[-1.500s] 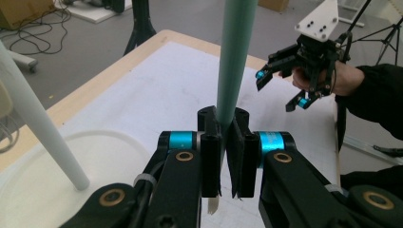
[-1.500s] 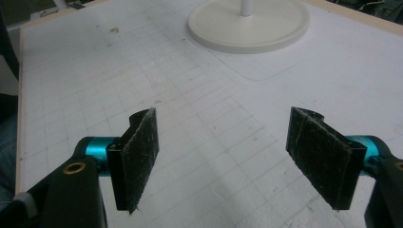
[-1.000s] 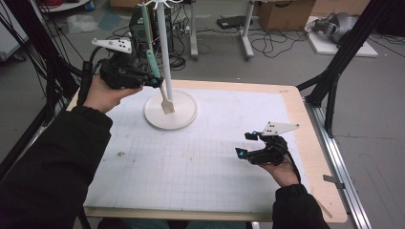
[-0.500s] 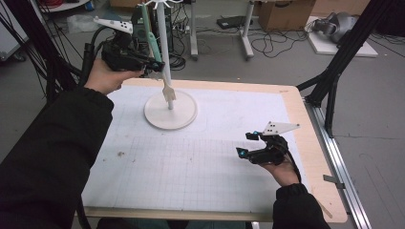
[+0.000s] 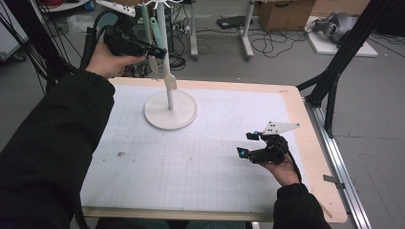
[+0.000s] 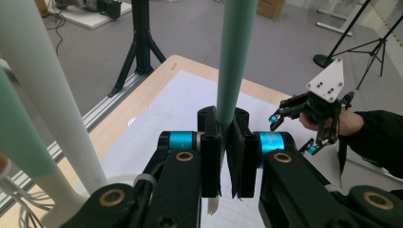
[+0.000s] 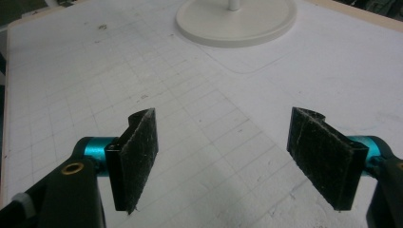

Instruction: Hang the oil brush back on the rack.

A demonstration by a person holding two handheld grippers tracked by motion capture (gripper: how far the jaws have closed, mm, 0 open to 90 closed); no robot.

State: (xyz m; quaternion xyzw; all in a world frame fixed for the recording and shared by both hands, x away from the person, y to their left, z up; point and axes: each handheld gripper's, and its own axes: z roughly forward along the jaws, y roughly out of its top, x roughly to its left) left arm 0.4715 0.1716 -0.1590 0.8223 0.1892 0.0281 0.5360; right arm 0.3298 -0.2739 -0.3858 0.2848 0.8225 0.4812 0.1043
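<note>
- table (image 5: 305,119) carries a white gridded mat (image 5: 200,162), with the stand (image 5: 170,107) upright on its round base at the far side.
- left gripper (image 5: 157,51) is raised beside the stand's pole, jaws pinching the green handle of a utensil (image 6: 234,61); its pale end hangs by the pole.
- right gripper (image 5: 248,144) rests low over the mat, near the right edge, jaws spread with nothing between them.

The left gripper (image 5: 155,50), black with two jaws, is raised at the table's eleven o'clock in a hand with a dark sleeve, its jaws pinched nearly together. The right gripper (image 5: 247,144), black with a grey three-cornered plate, sits low at four o'clock, jaws spread wide apart.
</note>
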